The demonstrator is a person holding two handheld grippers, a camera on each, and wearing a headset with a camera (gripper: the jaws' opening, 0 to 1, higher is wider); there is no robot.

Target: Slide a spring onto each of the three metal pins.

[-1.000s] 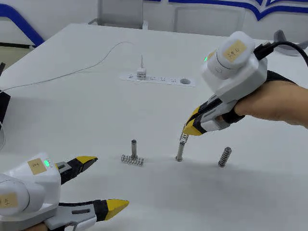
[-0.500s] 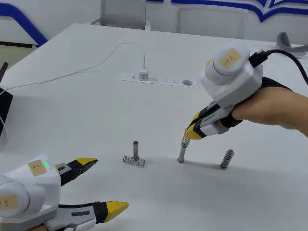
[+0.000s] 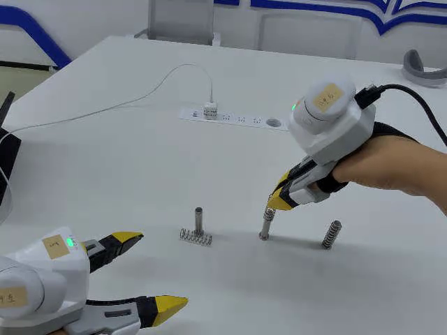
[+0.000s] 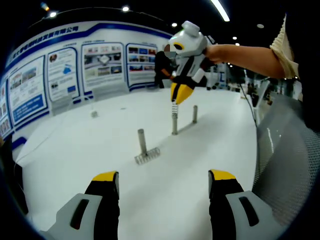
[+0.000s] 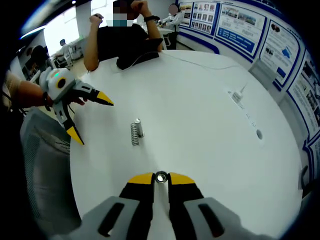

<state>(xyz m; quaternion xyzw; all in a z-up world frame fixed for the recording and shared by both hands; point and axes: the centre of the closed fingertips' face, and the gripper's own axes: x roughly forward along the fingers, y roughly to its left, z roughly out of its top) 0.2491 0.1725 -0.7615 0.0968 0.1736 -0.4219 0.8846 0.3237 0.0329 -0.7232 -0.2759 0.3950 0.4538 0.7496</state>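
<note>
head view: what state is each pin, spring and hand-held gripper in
left pin, upright, bare
loose spring, lying beside left pin
middle pin, upright, middle spring on its top
right pin, upright, right spring over it
right hand-held gripper, shut on middle spring
left hand-held gripper, open, empty

The right gripper (image 3: 275,203) has come down nearer the middle pin (image 3: 265,230), and the spring (image 3: 269,213) it pinches sits lower on it.

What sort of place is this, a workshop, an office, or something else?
Probably an exhibition hall or showroom-style lab: illustrated display panels line the wall, and the work happens on a big white table with a power strip.
</note>
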